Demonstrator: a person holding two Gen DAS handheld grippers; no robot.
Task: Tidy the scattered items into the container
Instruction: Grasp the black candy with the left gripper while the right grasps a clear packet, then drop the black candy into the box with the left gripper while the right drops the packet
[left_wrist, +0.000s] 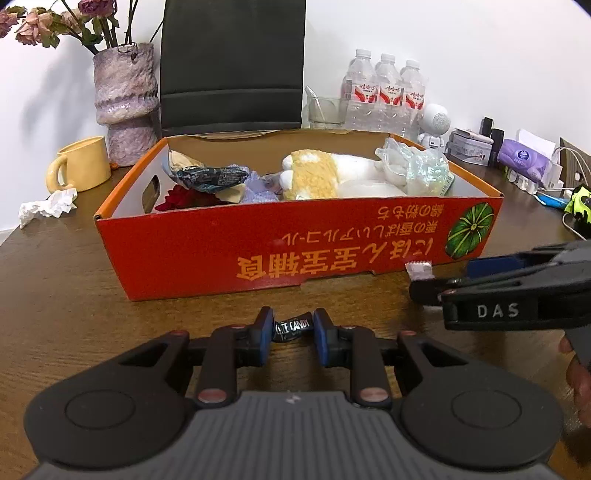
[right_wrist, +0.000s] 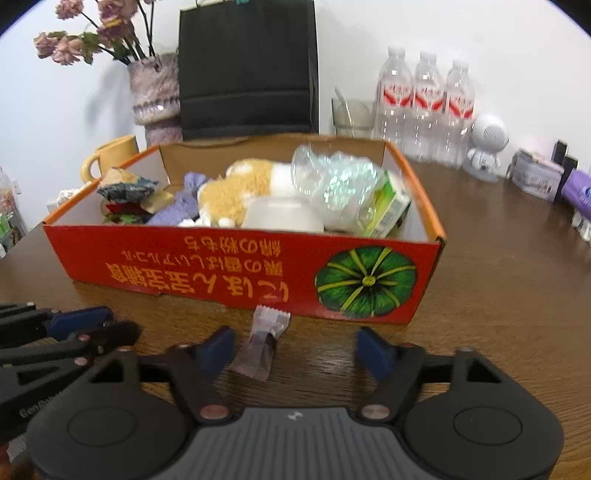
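Two grippers work at the near wall of the orange box.
Left gripper (left_wrist: 293, 334) has its blue pads pressed against a black candy wrapper (left_wrist: 293, 328), low over the counter (left_wrist: 66, 295). Right gripper (right_wrist: 293, 352) stands wide apart, a pale purple sachet (right_wrist: 264, 341) lying between its fingers, nearer the left one, its far end at 12 o'clock touching the orange box (right_wrist: 207, 269). Inside the box lie a plush toy (right_wrist: 236, 190), a crinkled clear bag (right_wrist: 332, 177) and a white bowl (right_wrist: 282, 214). At 10 o'clock from the box stands a yellow mug (left_wrist: 83, 162); at 1 o'clock, three water bottles (right_wrist: 424, 99).
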